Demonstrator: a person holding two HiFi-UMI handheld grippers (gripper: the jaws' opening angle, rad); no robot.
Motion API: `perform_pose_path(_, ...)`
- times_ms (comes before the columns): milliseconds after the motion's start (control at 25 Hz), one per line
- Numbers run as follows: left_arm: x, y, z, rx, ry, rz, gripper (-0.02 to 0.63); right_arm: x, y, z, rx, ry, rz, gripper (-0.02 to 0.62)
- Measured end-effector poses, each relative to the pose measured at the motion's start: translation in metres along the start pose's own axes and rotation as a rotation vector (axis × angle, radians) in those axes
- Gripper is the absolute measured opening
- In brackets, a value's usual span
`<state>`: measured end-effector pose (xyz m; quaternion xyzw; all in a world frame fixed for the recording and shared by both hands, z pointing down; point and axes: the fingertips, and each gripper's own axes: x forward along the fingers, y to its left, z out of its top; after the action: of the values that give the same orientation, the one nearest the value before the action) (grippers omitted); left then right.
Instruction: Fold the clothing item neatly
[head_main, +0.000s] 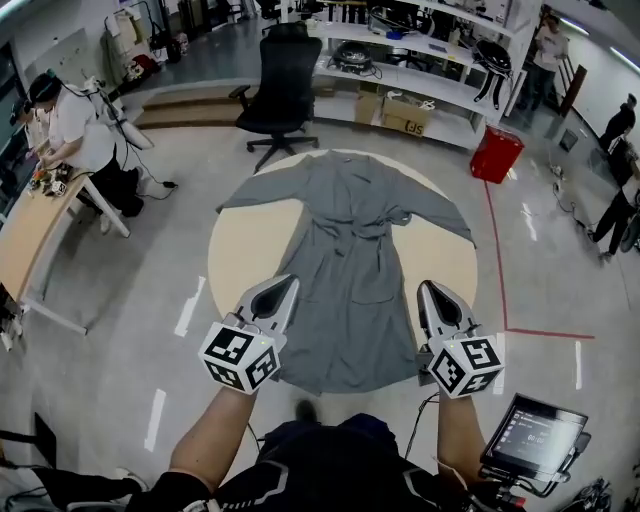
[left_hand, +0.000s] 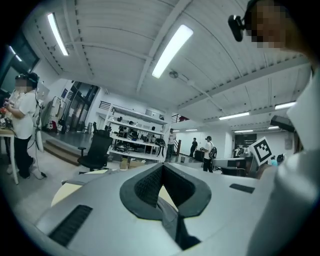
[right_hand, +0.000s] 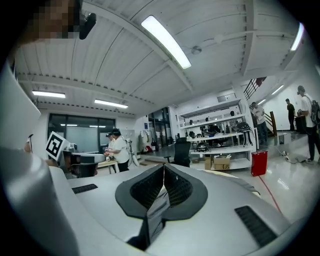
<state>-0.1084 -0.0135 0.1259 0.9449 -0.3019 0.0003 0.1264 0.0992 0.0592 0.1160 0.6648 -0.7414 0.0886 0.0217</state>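
Beige round counter (head_main: 235, 265) carries the grey robe (head_main: 350, 290) spread flat, sleeves out, hem toward the person. Soft, light and floppy by the look: pinch hem corners or shoulders. Left claw (head_main: 289, 284) and right claw (head_main: 427, 289) are both closed, empty, over the skirt edges.

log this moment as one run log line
garment: grey long-sleeved fabric robe, spread flat, unfolded | on: round cream surface | left gripper: fingers shut | right gripper: fingers shut | fold: not started

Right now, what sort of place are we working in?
Probably a robotics lab or workshop: open shelving loaded with equipment, a workbench with a person at it, and the grey robe spread on a round mat on the floor.
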Motion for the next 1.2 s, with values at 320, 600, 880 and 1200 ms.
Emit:
perform_pose_path(320,0.060,0.087,-0.003,-0.075,0.021,0.078,-0.008,0.111,0.006,-0.006,-0.016,0.042,0.090,0.008)
perform_pose_path(600,0.095,0.163,-0.011,-0.161,0.048,0.213,-0.008,0.210,0.017,-0.007,-0.058,0.061,0.209,0.008)
perform_pose_path(880,0.102,0.297,-0.037,-0.267,0.060,0.371,-0.008,0.320,0.066,-0.030,-0.107,0.127,0.268,0.009)
perform_pose_path(1200,0.126,0.470,-0.119,-0.562,0.124,0.523,-0.008,0.428,0.107,-0.080,-0.115,0.222,0.286,0.009)
